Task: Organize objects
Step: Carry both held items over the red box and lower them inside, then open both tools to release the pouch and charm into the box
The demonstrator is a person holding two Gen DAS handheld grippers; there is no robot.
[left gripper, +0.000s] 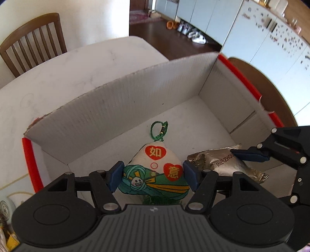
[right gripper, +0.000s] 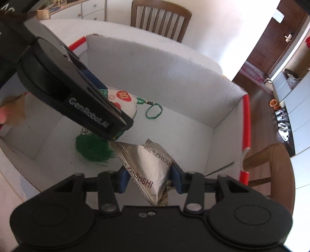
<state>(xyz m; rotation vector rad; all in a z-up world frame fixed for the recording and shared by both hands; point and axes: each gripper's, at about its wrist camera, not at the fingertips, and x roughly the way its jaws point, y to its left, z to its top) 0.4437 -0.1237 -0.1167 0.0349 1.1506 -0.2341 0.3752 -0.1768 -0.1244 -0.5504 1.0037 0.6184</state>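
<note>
My left gripper (left gripper: pixel 154 176) is shut on a zongzi-shaped fabric sachet (left gripper: pixel 155 168), white with red hearts, a green wrap and a green loop. It hangs low inside a white cardboard box (left gripper: pixel 135 100) with red edge strips. In the right wrist view the sachet (right gripper: pixel 124 98) shows its green tassel (right gripper: pixel 93 151) touching the box floor. My right gripper (right gripper: pixel 150 180) is shut on a silver foil triangular packet (right gripper: pixel 153 166), just right of the sachet and low in the same box (right gripper: pixel 155 64). In the left wrist view the foil packet (left gripper: pixel 222 164) lies beside the sachet.
The box stands on a white marble-look table (left gripper: pixel 58 77). Wooden chairs (left gripper: pixel 34 42) (right gripper: pixel 160 17) stand at its far side, and another chair (right gripper: pixel 271 166) is beside the box's right wall. Small items (left gripper: pixel 7 223) lie left of the box. Beyond is dark wood floor (left gripper: pixel 164 38) with shoes.
</note>
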